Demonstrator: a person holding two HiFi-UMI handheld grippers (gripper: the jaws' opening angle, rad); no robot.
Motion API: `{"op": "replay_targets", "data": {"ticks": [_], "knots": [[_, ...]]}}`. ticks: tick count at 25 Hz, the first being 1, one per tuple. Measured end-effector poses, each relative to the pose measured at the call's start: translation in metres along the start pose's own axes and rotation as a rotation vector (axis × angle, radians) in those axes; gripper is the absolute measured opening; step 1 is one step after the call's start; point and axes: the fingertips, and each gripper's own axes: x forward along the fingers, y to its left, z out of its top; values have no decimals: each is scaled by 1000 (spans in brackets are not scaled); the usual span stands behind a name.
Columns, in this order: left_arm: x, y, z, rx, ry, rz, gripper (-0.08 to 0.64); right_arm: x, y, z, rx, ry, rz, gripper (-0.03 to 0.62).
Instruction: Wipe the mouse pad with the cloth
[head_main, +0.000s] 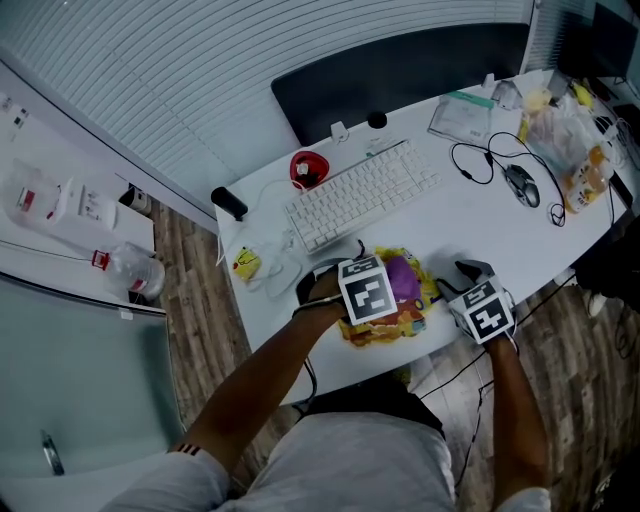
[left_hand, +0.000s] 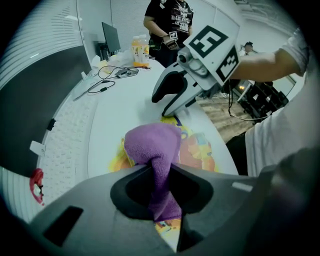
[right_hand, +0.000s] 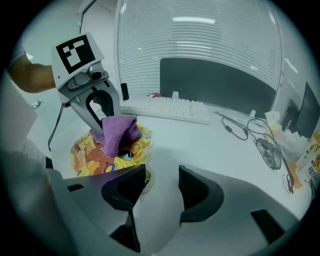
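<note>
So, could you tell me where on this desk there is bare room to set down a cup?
The widest bare patch is the desk top between the keyboard, the mouse pad and the wired mouse. The right end is crowded with bags and cable; left of the keyboard sit a red object and more wires.

Worktop: a white, curved worktop (head_main: 470, 225) is stretching across the room.
Floor: grey-brown wood planks (head_main: 195, 300) are showing on both sides of it.
Wall: pale horizontal slats (head_main: 180, 70) are covering the wall behind.
Partition: a dark panel (head_main: 400, 65) is standing along the worktop's far edge.
Light: a long light strip (right_hand: 194, 20) is glowing overhead.
</note>
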Motion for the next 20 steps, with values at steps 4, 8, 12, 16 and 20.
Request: {"op": "replay_targets", "data": {"ticks": [4,8,12,16,20], "knots": [[-7,-6,-27,-19,8,16,83,0,0,-1,2,-3,-4,189],[-18,-13,-60,-54,20,29,83,-1,1,0,3,-2,-7,189],[-29,-19,-92,-91,33,42,83,0,-1,-2,1,-3,-20,189],[-40,-24,-114,-129,38,52,84,1,-3,-3,2,-4,-30,189],[-51,-26,-116,-142,13,74,83,1,-2,-3,10,-6,-33,189]]}}
